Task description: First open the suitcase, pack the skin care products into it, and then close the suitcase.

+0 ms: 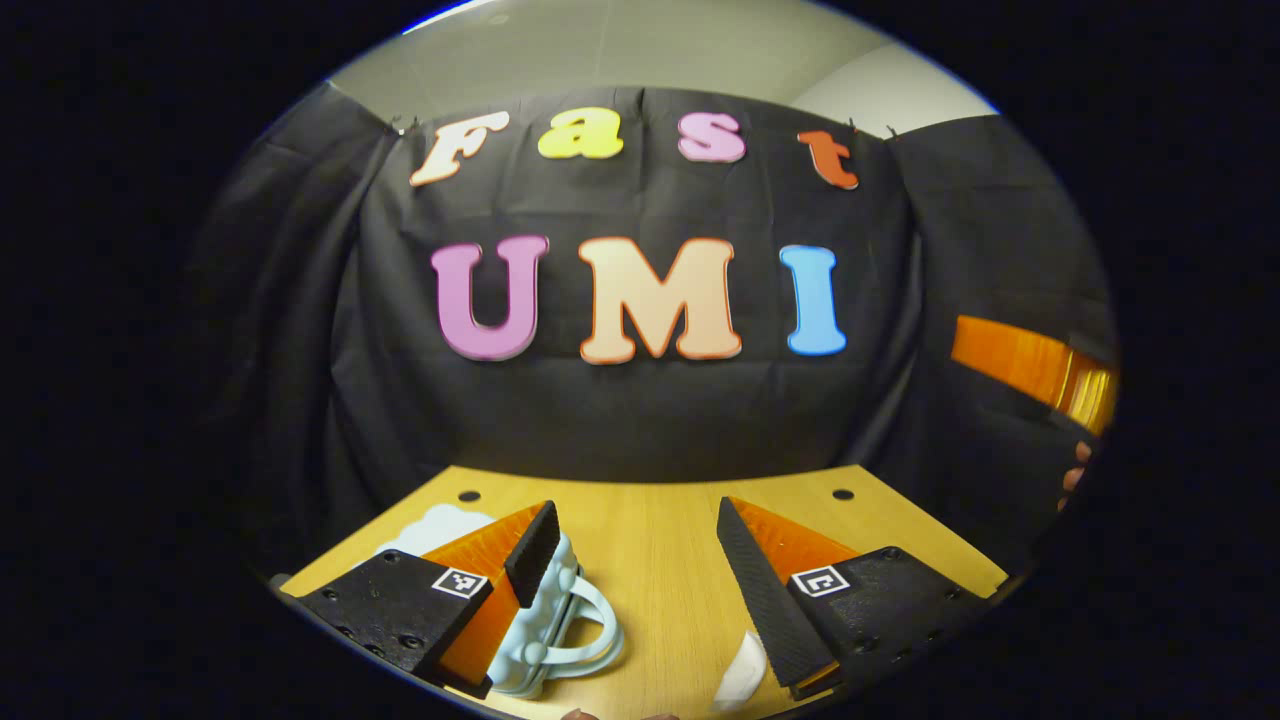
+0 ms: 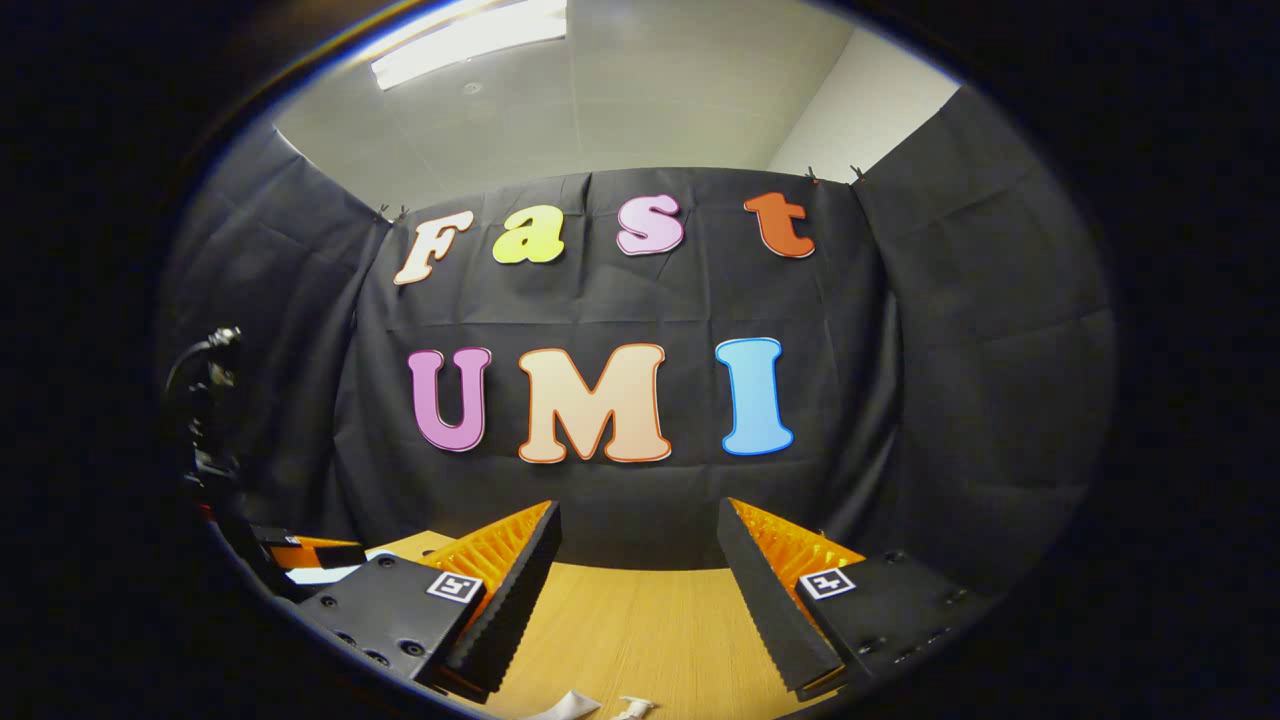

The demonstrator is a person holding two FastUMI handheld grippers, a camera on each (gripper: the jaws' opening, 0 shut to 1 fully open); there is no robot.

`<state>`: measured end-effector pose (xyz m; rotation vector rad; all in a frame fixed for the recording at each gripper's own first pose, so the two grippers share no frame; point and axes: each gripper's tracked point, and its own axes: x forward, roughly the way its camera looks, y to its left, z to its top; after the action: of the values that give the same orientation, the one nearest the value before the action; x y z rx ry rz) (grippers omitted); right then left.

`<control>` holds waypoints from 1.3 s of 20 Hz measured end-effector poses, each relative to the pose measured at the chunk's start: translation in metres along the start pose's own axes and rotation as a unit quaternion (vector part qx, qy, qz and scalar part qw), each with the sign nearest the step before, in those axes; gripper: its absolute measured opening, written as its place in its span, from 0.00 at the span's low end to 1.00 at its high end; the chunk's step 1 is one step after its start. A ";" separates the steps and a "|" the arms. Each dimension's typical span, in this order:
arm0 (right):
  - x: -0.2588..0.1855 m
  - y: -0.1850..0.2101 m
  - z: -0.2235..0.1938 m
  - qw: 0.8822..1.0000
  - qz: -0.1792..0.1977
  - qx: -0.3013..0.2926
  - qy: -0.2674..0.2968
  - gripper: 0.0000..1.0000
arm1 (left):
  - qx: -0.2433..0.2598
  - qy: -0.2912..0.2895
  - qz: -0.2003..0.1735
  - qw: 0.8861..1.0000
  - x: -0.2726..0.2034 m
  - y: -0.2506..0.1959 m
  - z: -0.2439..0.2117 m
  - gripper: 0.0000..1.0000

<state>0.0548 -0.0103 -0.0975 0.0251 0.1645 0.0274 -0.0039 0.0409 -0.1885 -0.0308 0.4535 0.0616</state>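
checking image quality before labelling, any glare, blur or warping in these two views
Left gripper view: strong fisheye bending, wooden table edges curve, the pale blue suitcase is sharp, the other gripper at the right rim is smeared. Right gripper view: a bright ceiling light glares at the top, and the dark left rim hides detail.

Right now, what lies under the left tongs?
Under the left tongs: a pale blue suitcase with a handle on the wooden table. One finger covers its left part.
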 end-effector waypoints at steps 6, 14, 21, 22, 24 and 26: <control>-0.011 -0.003 -0.018 0.998 -0.050 -0.027 0.028 0.99 | 0.016 0.099 -0.033 0.994 0.036 0.011 -0.071 0.95; -0.025 -0.010 -0.038 0.993 -0.093 -0.052 0.057 0.98 | 0.034 0.218 -0.056 0.974 0.068 0.011 -0.155 0.95; -0.024 -0.008 -0.046 0.990 -0.088 -0.084 0.070 0.99 | 0.039 0.292 -0.057 0.954 0.081 0.009 -0.203 0.87; -0.023 -0.009 -0.047 0.990 -0.088 -0.087 0.070 0.99 | 0.039 0.300 -0.057 0.951 0.081 0.008 -0.207 0.87; -0.022 -0.012 -0.049 0.990 -0.087 -0.089 0.073 1.00 | 0.038 0.316 -0.063 0.946 0.079 0.004 -0.215 0.87; -0.021 -0.015 -0.051 0.990 -0.088 -0.087 0.075 1.00 | 0.048 0.322 -0.066 0.943 0.082 0.003 -0.219 0.86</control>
<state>0.0263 -0.0252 -0.1446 -0.1653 0.3130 -0.1329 -0.0265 0.0391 -0.4210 0.0162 1.1077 -0.1088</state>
